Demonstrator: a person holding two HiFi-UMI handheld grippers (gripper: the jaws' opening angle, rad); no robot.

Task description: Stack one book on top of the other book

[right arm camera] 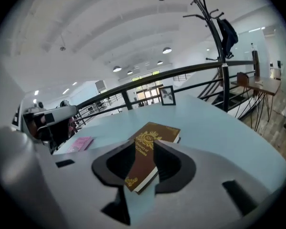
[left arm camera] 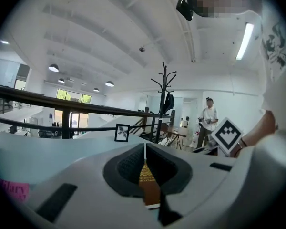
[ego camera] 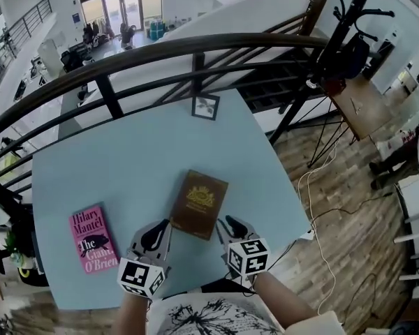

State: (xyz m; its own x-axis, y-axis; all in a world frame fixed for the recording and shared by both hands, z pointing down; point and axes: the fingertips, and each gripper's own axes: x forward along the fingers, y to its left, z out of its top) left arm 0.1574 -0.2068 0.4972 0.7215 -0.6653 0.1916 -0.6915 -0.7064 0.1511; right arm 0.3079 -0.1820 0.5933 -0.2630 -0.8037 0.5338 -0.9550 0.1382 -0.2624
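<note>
Book (ego camera: pixel 199 204), brown, rectangular, gilt crest, flat on smooth blue table (ego camera: pixel 126 159); left tool (ego camera: pixel 160 227) pressed together, right tool (ego camera: pixel 230 223) parted.

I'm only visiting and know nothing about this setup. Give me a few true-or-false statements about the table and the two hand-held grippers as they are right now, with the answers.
1. The brown book with the gold emblem lies on top of the pink paperback book. False: they lie apart on the pale blue table, with the pink one to the left.
2. A small black-framed picture stands near the table's far edge. True.
3. The left gripper has its jaws together with nothing held. True.
4. The right gripper has its jaws shut tight. False: they stand apart, and the brown book's near corner shows in the gap.
</note>
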